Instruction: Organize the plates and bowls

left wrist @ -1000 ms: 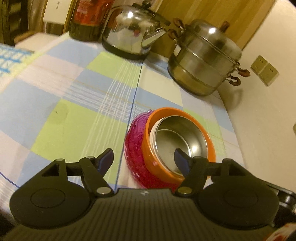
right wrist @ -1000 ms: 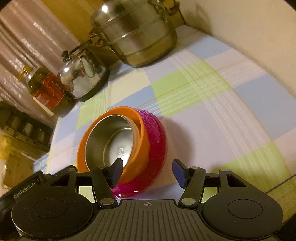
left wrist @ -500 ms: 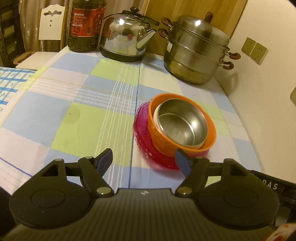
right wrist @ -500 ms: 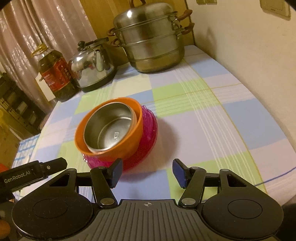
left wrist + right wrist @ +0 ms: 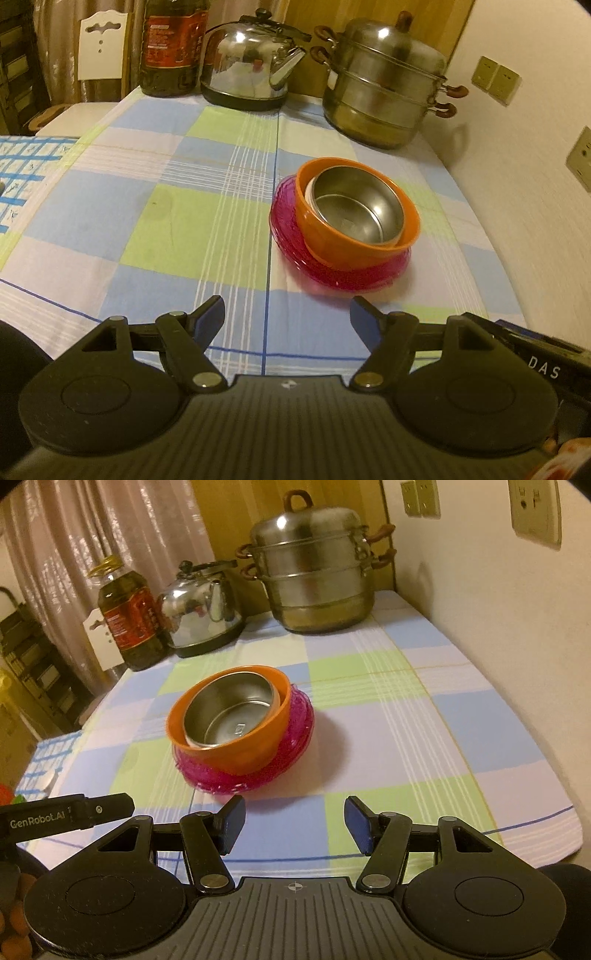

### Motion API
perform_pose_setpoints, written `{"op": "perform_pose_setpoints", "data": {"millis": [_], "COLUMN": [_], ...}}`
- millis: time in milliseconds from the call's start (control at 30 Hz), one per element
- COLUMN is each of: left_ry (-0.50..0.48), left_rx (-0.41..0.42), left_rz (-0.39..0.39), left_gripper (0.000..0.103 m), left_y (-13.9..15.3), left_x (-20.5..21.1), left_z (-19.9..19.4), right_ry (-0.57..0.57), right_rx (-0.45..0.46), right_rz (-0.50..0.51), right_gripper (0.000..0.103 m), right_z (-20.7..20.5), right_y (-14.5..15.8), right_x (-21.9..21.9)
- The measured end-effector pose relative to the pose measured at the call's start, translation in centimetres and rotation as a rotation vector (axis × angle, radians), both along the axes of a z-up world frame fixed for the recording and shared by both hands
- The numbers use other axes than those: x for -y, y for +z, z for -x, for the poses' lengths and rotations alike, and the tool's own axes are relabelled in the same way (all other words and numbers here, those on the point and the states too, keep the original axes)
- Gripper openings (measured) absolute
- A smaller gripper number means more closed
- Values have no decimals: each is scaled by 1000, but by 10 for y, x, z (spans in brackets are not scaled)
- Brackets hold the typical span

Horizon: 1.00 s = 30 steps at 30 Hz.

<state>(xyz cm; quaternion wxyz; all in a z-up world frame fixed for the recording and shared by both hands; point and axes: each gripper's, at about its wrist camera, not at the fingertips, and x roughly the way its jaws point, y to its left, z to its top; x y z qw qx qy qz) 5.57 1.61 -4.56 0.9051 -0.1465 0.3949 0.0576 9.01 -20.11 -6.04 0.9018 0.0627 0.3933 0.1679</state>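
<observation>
Bowls nested in one stack on checked blue, green and white tablecloth (image 5: pixel 173 229): round shiny steel bowl (image 5: pixel 356 206) tilted inside orange plastic bowl (image 5: pixel 332 240), itself seated in ribbed translucent pink plastic bowl (image 5: pixel 295 254) at bottom. Stack just right of cloth's centre seam, near cream wall (image 5: pixel 517 627). Left gripper (image 5: pixel 287 320) jaws wide apart, nothing between, stack ahead and apart from fingertips. Right gripper (image 5: pixel 294 821) likewise open and empty, pink rim just beyond its left fingertip, not touching. Far end of table: tiered stainless steamer pot with brown handles (image 5: pixel 314 579), polished steel kettle (image 5: pixel 199 609), dark oil bottle with red label (image 5: pixel 127 620)
</observation>
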Motion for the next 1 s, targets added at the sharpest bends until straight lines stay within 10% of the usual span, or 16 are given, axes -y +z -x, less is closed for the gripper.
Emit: {"op": "perform_pose_setpoints", "data": {"millis": [1000], "left_ry": [-56], "left_rx": [52], "left_rz": [-104], "left_gripper": [73], "left_y": [14], "left_x": [26], "left_z": [56], "right_ry": [39], "right_rx": [34], "right_rz": [62], "right_gripper": [60], "right_z": [62], "right_y": [20], "right_x": [-1]}}
